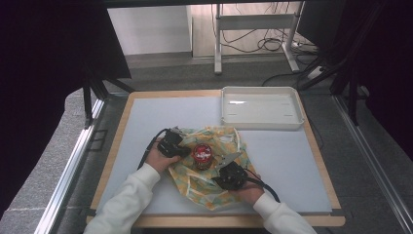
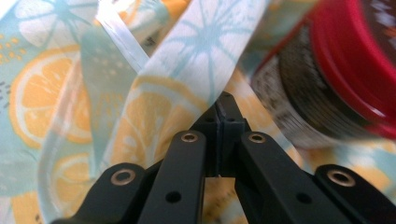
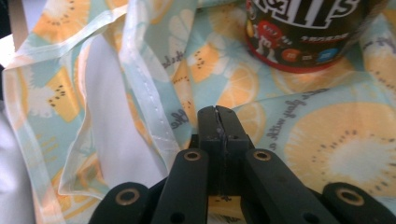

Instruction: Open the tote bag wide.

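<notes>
Left hand-held gripper (image 1: 181, 146) sits at the left edge of the citrus-print cloth (image 1: 214, 192), jaws pressed together on a fold of that fabric, and the left gripper view shows a strip of cloth (image 2: 205, 60) rising from its tips. Right hand-held gripper (image 1: 228, 168) is at the cloth's lower right, jaws likewise together; in the right gripper view the fabric (image 3: 327, 140) lies under the tips, though whether any is pinched between them I cannot tell.

In the middle of the cloth, between the two grippers, stands the red-lidded jar (image 1: 202, 156), upright. The right gripper view catches its label (image 3: 303, 28): large white "m&m's" lettering, cut off at the top, with candy figures beneath on a dark band. The cloth itself carries script writing beside the orange slices, too small to read fully.

Behind the cloth, well apart, a white tray (image 1: 260, 119) sits at the far right of the counter (image 1: 146, 122), a pale grey top with a wooden border. Beyond it, grey carpet, a metal frame's legs and loose cables on the floor.
</notes>
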A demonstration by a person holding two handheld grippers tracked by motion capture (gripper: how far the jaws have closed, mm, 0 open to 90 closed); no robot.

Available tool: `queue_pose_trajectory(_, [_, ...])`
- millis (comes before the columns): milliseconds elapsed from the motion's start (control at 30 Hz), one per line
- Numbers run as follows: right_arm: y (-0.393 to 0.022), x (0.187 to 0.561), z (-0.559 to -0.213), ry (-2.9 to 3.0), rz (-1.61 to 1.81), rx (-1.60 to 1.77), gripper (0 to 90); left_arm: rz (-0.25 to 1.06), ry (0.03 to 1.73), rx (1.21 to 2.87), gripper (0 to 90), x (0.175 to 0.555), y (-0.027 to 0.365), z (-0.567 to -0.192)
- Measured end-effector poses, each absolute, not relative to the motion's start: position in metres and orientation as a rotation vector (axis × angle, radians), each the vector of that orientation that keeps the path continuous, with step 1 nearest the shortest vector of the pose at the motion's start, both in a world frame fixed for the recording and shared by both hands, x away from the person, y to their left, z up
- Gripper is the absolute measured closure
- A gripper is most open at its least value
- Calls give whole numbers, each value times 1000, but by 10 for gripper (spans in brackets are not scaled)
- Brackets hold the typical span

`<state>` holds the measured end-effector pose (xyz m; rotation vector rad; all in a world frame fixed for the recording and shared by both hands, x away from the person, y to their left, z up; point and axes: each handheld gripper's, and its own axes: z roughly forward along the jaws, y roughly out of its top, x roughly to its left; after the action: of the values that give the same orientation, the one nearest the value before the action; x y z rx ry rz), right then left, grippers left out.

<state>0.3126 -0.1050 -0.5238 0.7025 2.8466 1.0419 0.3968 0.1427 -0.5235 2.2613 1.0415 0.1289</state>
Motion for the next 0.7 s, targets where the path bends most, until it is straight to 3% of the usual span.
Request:
queue_pose_trajectory(400, [-102,301,-525,2909,1051,589,890,156,1109,2208,900,409,142,-527])
queue_pose_trajectory(700, [-117,312,-507,2758,1115,686,889,151,991,2162,900,375,154,-490])
